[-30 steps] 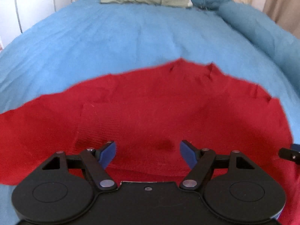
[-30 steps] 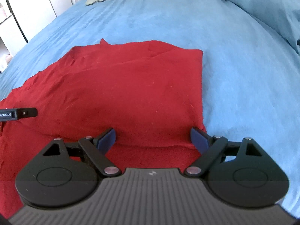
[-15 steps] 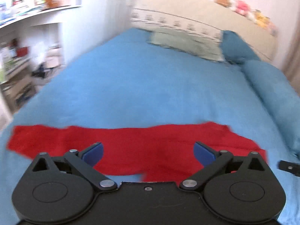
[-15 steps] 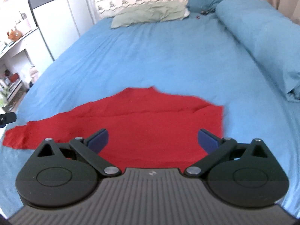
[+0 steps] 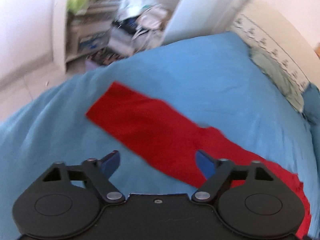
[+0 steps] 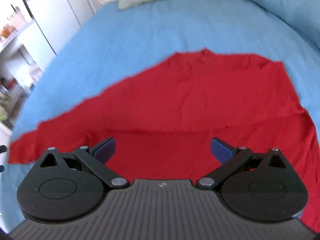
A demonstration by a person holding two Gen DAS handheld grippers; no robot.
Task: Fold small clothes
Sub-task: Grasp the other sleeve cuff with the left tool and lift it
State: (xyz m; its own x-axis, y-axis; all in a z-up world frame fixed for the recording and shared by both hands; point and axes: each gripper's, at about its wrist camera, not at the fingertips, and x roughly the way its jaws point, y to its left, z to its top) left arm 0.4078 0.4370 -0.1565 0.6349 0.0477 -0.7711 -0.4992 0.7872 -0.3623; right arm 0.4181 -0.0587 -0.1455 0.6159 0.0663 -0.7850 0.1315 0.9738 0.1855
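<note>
Blurred shelves [image 5: 112, 30] behind bed [image 5: 200, 76]; garment [image 5: 152, 124] cropped.

Both wrist views look down closely over the bed [image 5: 200, 80], sharing the red garment [image 6: 190, 104].

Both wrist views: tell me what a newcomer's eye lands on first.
The red garment stands out first, spread flat on the blue bedspread, with one long sleeve stretching toward the bed's edge. Next come the two open grippers, left gripper and right gripper, their blue fingers empty above the cloth.
</note>
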